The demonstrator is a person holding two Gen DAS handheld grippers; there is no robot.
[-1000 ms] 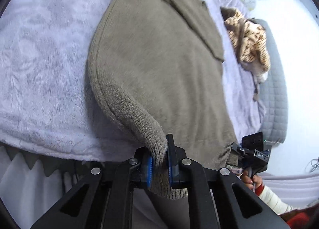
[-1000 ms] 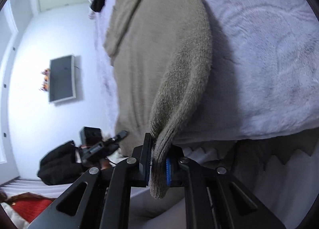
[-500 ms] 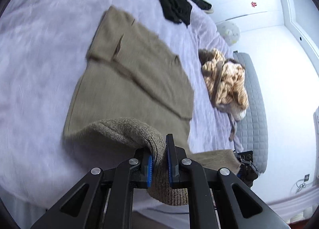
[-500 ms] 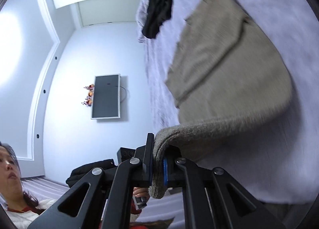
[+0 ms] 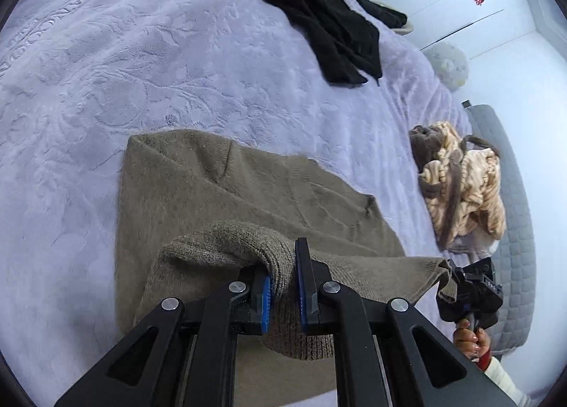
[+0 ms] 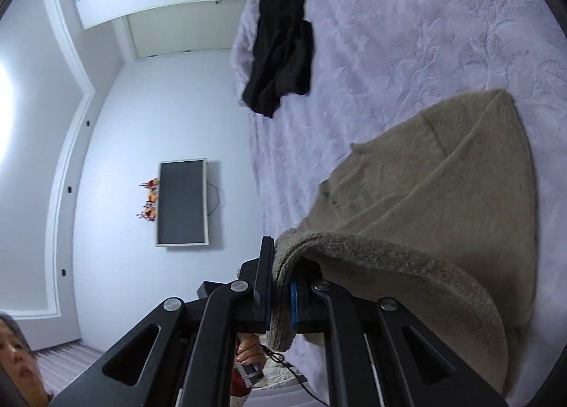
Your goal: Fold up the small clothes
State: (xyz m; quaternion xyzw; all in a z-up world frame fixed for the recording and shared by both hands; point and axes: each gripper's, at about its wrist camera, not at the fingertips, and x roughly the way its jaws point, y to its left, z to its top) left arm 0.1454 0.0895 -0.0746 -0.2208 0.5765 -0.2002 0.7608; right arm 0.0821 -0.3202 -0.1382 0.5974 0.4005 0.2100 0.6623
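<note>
Item: taupe knitted sweater (image 5: 219,194), lying on the pale lavender plush bed cover (image 5: 106,63). Far part flat at centre frame in the left wrist view; near ribbed hem raised off the bed and arched toward the far edge.

Left tool (image 5: 283,286): closed on the ribbed hem, knit bunched between the blue pads at lower centre of its own view. Right tool (image 6: 281,297): likewise clamped on the hem's other corner, lower centre of the right wrist view; in the left wrist view it appears at the lower right edge, hem stretched taut between the two.

Change over the last second: the hem, formerly hanging near the bed's edge with the sweater filling the frame, is now lifted and carried forward above the body of the garment. More bed cover shows beyond the sweater, and the far edge sits lower in both views.

Meaning for the task: judged a bottom-to-top fold in progress, roughly midway. The hem is not yet laid down; it likely needs to travel on to the far edge, both corners level, before release.

Also present: black crumpled garment (image 5: 319,20), upper centre of the left wrist view; cream and brown striped bundle (image 5: 460,187), right side, well apart from the sweater.
</note>
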